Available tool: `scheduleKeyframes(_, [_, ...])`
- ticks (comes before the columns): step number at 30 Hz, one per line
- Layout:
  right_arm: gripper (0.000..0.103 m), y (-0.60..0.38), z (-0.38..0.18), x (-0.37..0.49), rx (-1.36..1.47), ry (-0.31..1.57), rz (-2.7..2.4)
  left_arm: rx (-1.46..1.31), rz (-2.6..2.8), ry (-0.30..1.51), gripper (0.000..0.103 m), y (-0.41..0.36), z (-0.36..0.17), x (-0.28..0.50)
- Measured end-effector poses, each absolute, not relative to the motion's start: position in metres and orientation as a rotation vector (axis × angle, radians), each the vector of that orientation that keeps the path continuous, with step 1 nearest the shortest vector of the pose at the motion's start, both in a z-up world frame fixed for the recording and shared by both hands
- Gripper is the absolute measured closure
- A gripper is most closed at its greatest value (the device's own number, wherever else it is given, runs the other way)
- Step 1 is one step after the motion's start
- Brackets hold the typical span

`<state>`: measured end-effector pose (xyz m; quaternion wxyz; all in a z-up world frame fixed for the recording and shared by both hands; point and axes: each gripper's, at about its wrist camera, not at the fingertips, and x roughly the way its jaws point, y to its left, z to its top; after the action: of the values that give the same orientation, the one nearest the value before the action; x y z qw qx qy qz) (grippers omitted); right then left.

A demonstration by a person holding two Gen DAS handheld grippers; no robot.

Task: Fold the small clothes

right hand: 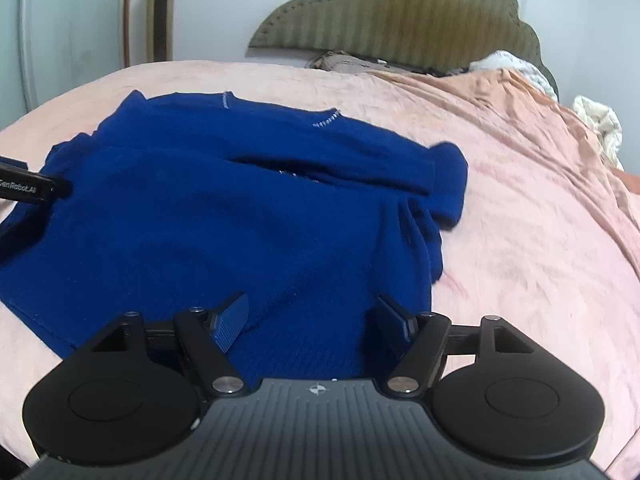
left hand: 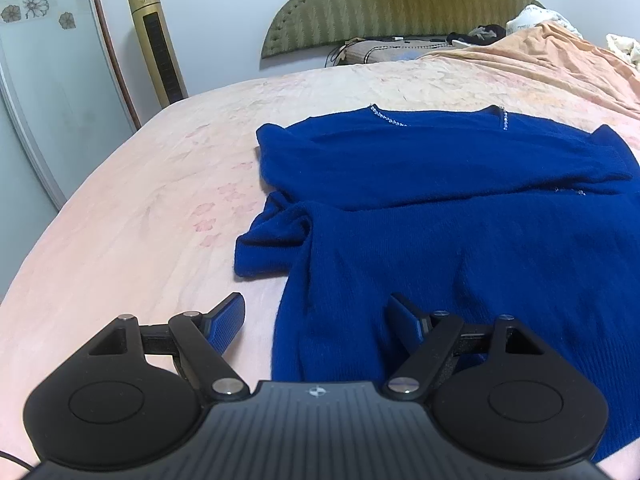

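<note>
Blue sweater (left hand: 460, 240) on bed, hem between both open grippers

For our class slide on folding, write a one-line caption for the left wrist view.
Left gripper, jaws open, hovers over the near edge of a blue sweater spread on a pink bed.

The blue sweater (left hand: 460, 240) is soft, fuzzy, matt knit with shiny beading at the neck. The pink bedspread (left hand: 140, 208) is smooth cloth. Both grippers (left hand: 316, 320) (right hand: 312, 318) are matt black plastic with ridged blue pads (left hand: 228, 322).

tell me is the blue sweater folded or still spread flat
Partly folded: the blue sweater has both sleeves laid across its chest, body still full length.
</note>
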<state>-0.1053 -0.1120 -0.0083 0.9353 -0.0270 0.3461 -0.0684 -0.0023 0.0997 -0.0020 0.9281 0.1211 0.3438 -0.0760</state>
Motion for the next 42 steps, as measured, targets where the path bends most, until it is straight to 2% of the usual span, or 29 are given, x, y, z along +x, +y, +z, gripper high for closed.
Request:
scheduleKeyframes(9, [0.029, -0.113, -0.002, -0.123, -0.032, 0.681, -0.155, 0.221, -0.182, 0.735, 0.024, 0.115, 0.002, -0.016])
scheduleKeyframes(19, [0.029, -0.140, 0.007, -0.147, 0.147, 0.639, -0.181, 0.127, -0.171, 0.788, 0.024, 0.157, 0.001, -0.030])
scheduleKeyframes(42, [0.021, -0.114, -0.005, -0.146, 0.045, 0.693, -0.151, 0.166, -0.163, 0.793, 0.024, 0.148, 0.000, -0.036])
